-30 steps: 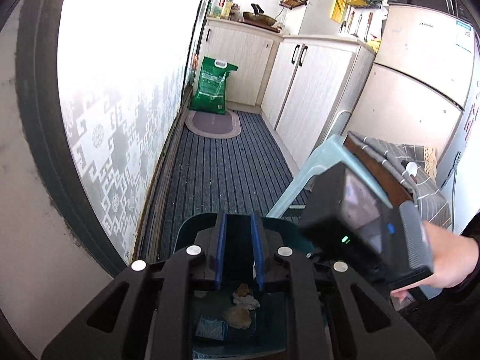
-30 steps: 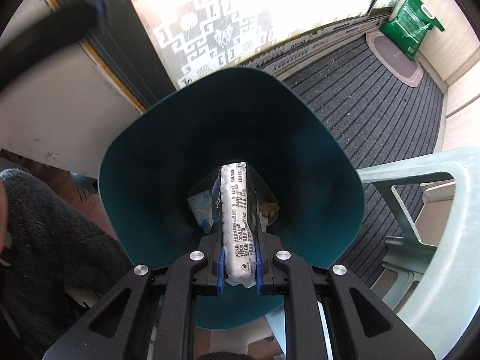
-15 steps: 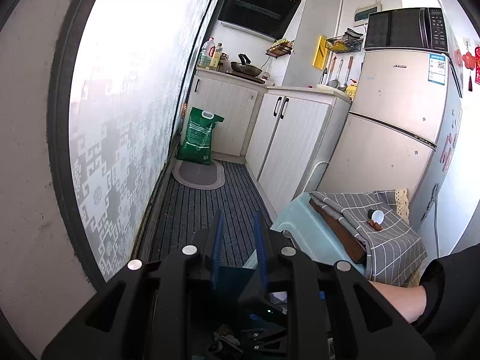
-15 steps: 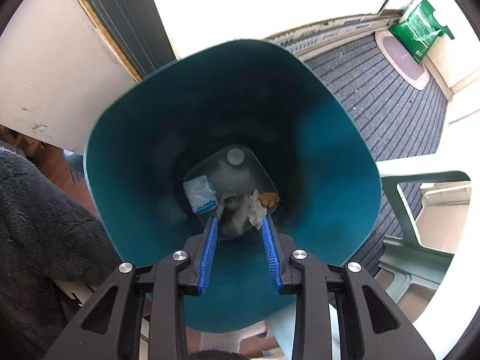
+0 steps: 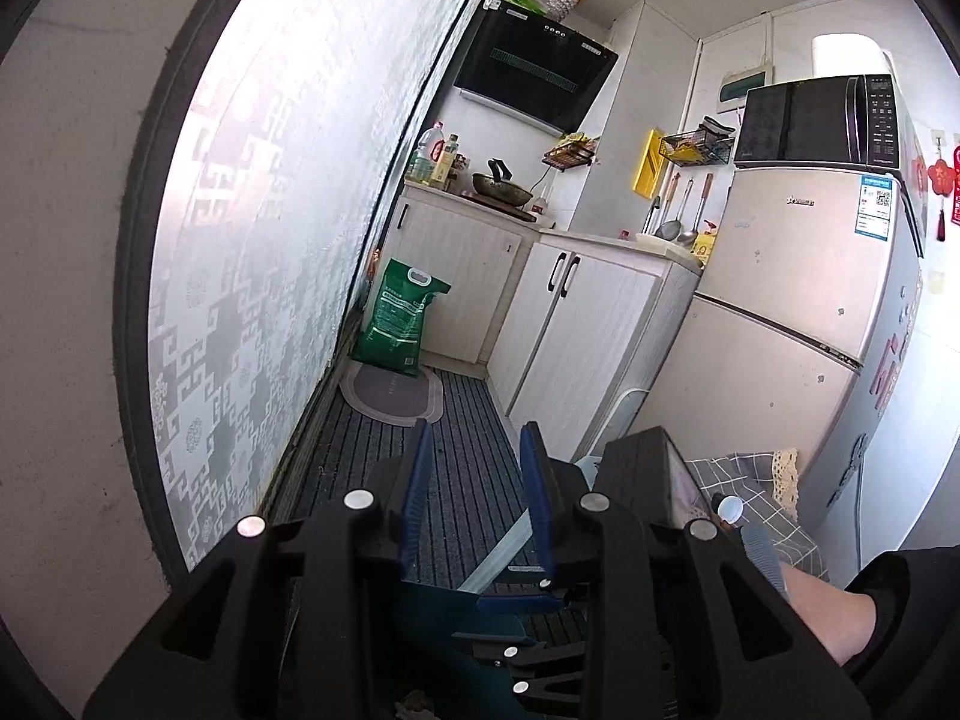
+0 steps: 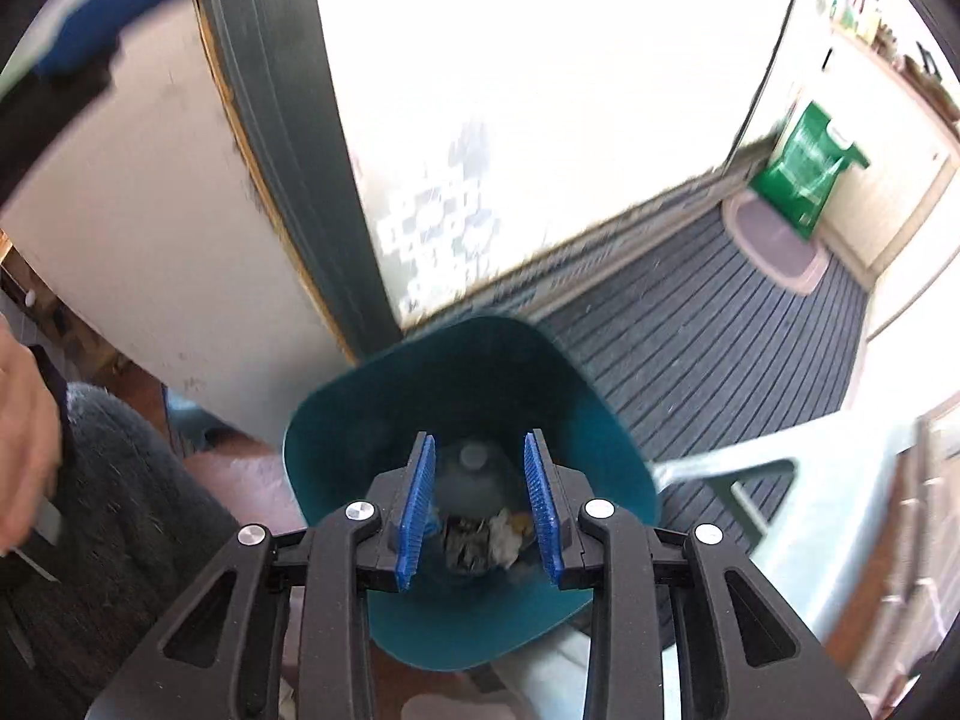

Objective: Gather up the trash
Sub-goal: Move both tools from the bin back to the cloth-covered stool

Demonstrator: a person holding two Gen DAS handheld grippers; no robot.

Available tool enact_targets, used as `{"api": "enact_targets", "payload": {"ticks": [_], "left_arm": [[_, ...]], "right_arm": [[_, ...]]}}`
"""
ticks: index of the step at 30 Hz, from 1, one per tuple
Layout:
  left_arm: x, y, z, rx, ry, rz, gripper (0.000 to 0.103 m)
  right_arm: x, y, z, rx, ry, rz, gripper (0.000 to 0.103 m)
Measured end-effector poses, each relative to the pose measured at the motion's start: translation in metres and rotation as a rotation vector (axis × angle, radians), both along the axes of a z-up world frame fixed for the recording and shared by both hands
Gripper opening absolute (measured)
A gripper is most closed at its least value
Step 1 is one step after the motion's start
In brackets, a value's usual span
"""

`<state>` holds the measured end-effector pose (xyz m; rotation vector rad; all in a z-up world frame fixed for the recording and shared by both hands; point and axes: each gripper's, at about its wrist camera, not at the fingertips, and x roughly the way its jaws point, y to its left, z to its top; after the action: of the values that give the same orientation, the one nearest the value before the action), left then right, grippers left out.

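A teal waste bin (image 6: 540, 372) stands on the floor below my right gripper (image 6: 479, 438). Crumpled wrappers and scraps (image 6: 480, 534) lie at its bottom. The right gripper hangs open above the bin's mouth, pointing down, with nothing between its blue pads. My left gripper (image 5: 476, 438) points almost level down the kitchen. Its jaws are opening and hold nothing. The right gripper's black housing (image 5: 636, 474) shows just right of the left gripper. One blurred blue left pad (image 6: 150, 0) crosses the top left corner of the right wrist view.
A frosted sliding door (image 5: 270, 240) runs along the left. A pale green plastic chair (image 6: 810, 510) with a checked cloth (image 5: 768, 498) stands right of the bin. Farther off are a green sack (image 5: 399, 318), an oval mat (image 5: 390, 390), white cabinets (image 5: 576, 336) and a fridge (image 5: 798, 324).
The right gripper let a white wrapped packet fall into the bin, then rose away from it. The left gripper rose, tipped up toward the kitchen, and its jaws spread apart.
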<state>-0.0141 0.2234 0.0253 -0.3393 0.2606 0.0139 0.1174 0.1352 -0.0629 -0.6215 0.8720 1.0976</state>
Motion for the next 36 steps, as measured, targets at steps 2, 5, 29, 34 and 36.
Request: {"api": "enact_targets", "payload": {"ticks": [2, 5, 29, 34, 36], "left_arm": [[0.001, -0.004, 0.002, 0.004, -0.01, -0.008, 0.032], [0.001, -0.012, 0.007, 0.007, -0.033, -0.022, 0.034], [0.066, -0.124, -0.004, 0.088, 0.092, -0.276, 0.038], [0.081, -0.155, -0.012, 0.131, 0.146, -0.337, 0.04], [0.086, -0.167, -0.016, 0.148, 0.164, -0.358, 0.04]], "right_arm": [[0.004, -0.008, 0.015, 0.044, -0.007, -0.017, 0.031], [0.013, -0.022, 0.034, 0.089, -0.042, -0.047, 0.031], [0.078, -0.183, 0.081, 0.249, -0.162, -0.359, 0.031], [0.085, -0.212, 0.077, 0.255, -0.16, -0.402, 0.031], [0.089, -0.224, 0.073, 0.253, -0.154, -0.425, 0.031]]}}
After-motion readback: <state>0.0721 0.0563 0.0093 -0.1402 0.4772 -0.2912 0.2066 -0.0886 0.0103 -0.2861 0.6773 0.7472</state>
